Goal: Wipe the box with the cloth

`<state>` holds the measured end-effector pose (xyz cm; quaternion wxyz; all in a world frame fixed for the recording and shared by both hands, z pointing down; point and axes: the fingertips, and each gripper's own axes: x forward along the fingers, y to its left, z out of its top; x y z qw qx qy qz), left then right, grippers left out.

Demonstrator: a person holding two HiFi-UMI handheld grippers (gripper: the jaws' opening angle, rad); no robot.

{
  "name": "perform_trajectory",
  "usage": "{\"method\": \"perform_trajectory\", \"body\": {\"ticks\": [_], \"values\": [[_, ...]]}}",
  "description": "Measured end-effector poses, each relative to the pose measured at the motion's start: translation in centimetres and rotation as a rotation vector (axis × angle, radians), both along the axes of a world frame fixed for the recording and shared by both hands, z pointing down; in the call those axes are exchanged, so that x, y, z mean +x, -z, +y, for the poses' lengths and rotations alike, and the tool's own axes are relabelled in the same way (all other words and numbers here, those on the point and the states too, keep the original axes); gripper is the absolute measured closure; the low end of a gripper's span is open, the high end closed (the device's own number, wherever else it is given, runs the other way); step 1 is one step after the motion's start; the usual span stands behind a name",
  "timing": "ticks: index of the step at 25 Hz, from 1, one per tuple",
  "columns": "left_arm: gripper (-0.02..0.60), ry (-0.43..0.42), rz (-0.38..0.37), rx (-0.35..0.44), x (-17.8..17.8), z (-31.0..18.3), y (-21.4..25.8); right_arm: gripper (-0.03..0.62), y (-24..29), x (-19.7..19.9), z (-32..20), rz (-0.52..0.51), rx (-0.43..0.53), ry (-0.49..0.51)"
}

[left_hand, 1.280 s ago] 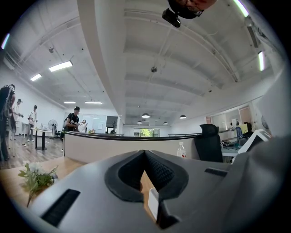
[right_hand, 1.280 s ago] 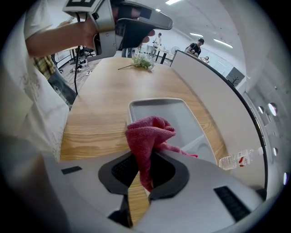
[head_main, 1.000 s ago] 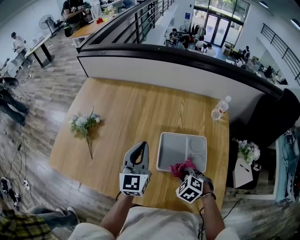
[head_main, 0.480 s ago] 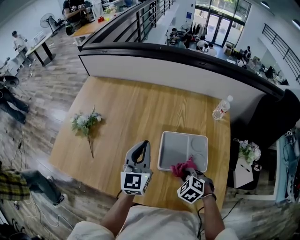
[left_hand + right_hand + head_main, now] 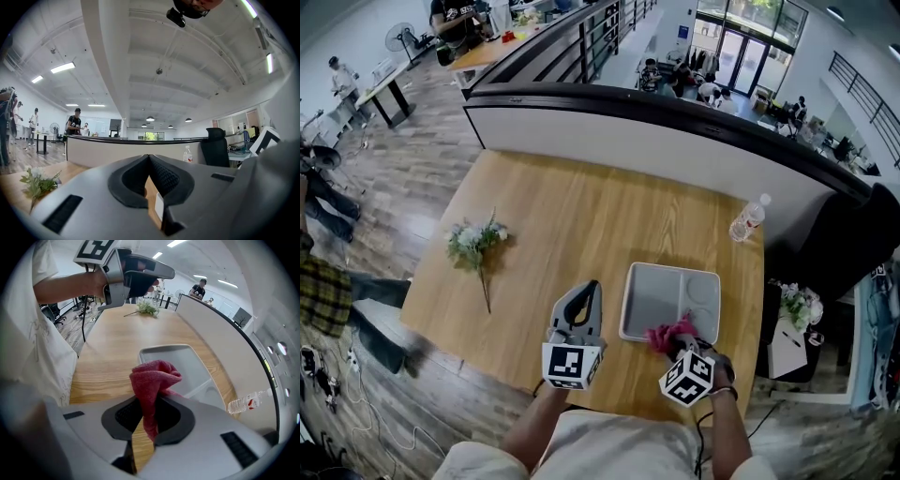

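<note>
**Right gripper holds the cloth at the near edge of the box; left gripper is closed on nothing**

The right gripper (image 5: 149,405) has its jaws pressed together on the red cloth (image 5: 154,377). The jaws pinch the cloth at its lower part, and a bunched fold of it stands up above the jaw tips. In the head view this gripper (image 5: 677,345) is at the near right corner of the box (image 5: 661,289), and the cloth (image 5: 669,334) overlaps the near rim of the box. I cannot tell if the cloth touches the box.

The left gripper (image 5: 149,157) has its jaws fully together, tip against tip, and nothing is between them. In the head view it (image 5: 584,292) is just beside the box, on the left of its near left corner, and it points away from the person.

The box is a shallow grey tray with compartments: one large compartment on its left side and smaller ones on its right side, one of them with a round hollow. The compartments show only their bare grey bottom. The box lies flat on the wooden table (image 5: 562,220).

A water bottle (image 5: 747,218) stands upright beyond the far right corner of the box, near the table edge. A small bunch of flowers (image 5: 473,242) lies on the table well apart from the box, on its left.
</note>
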<state>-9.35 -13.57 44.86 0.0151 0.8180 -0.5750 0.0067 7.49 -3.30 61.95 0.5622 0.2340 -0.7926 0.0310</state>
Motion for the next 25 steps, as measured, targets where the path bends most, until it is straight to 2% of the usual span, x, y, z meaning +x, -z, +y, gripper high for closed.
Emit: {"method": "perform_trajectory", "body": {"ticks": [9,20,25], "values": [[0.569,0.024,0.001,0.008,-1.3,0.2,0.3,0.519,5.3,-1.3,-4.6,-0.024,0.137,0.033],[0.569,0.077,0.007,0.004,-3.6,0.9,0.2,0.519,8.2,-2.5,-11.3,0.082,0.306,0.113],[0.569,0.097,0.003,-0.006,-4.3,1.3,-0.4,0.519,7.2,-3.1,-13.4,0.137,0.329,0.166]]}}
